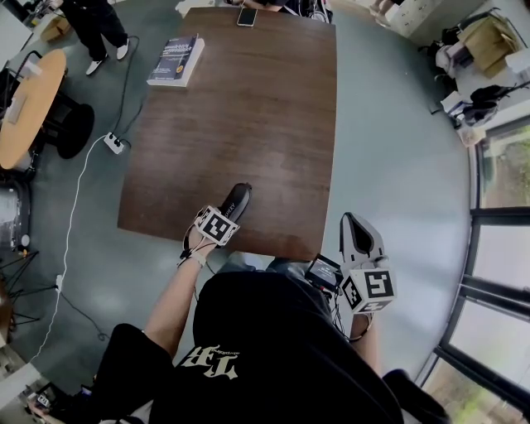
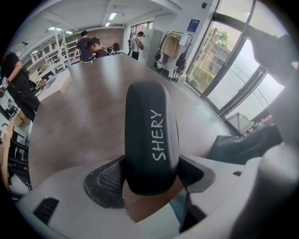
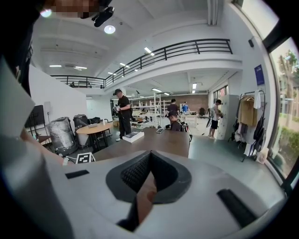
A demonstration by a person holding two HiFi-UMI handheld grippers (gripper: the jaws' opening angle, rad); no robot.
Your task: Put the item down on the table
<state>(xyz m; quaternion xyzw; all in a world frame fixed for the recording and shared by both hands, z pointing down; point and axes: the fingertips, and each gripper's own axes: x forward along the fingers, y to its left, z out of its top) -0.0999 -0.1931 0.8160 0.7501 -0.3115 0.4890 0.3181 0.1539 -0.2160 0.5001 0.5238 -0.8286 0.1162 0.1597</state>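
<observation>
The dark case point(image 2: 152, 135), lettered SHERY along its top, is clamped by its near end between the jaws of the left hand-held gripper point(image 2: 149, 182). Most of its length juts forward, probably so the free end can meet the wood first. In the head view it hangs over the near edge of the brown surface point(image 1: 248, 124); I cannot tell whether it touches. That stretch is bare, with the book point(image 1: 175, 60) and phone point(image 1: 247, 16) well apart at the far end, so it suits the set-down. The right hand-held gripper point(image 1: 356, 228) is closed on nothing and is held off the near right corner, likely to keep clear.
</observation>
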